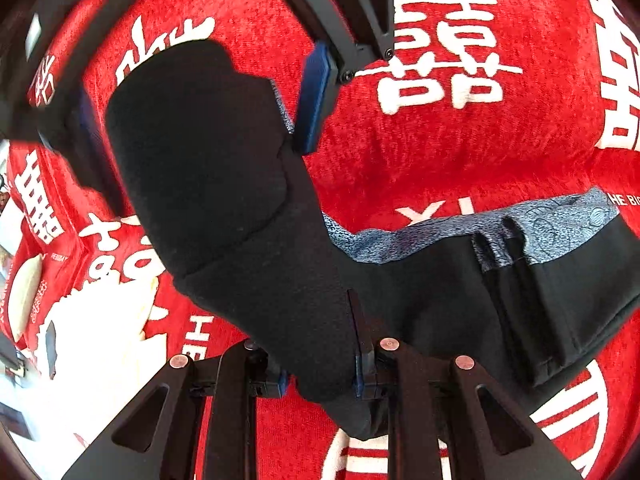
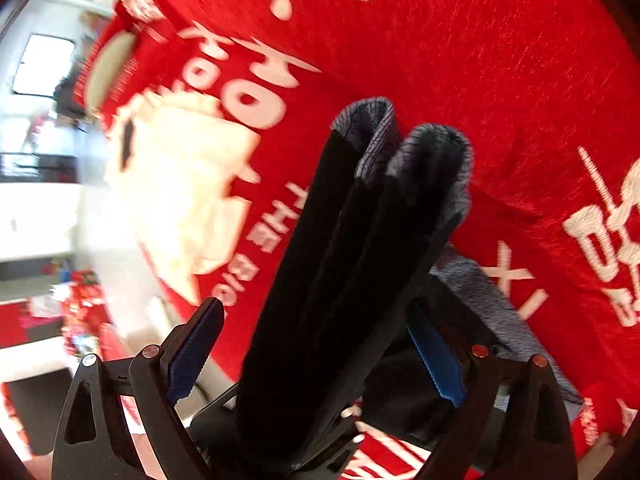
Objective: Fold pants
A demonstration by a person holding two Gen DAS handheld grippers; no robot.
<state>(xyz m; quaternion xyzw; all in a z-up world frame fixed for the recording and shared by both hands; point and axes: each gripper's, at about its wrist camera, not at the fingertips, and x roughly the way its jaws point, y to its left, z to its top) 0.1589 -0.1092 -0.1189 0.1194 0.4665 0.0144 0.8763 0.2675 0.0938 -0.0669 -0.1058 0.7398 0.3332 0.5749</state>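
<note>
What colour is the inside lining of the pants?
Blue-grey, with a faint printed pattern, against the black pants. The lining shows best in the left wrist view.

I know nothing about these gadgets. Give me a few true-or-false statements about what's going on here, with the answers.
1. The pants are black with a grey-blue inside. True.
2. They are over a plain green cloth. False: the cloth is red with white characters.
3. The left gripper pinches the pants. True.
4. The right gripper is clamped tight. False: its jaws stand wide, with the pants passing loosely between them.
5. The pants lie spread flat. False: they are bunched into folds.
</note>
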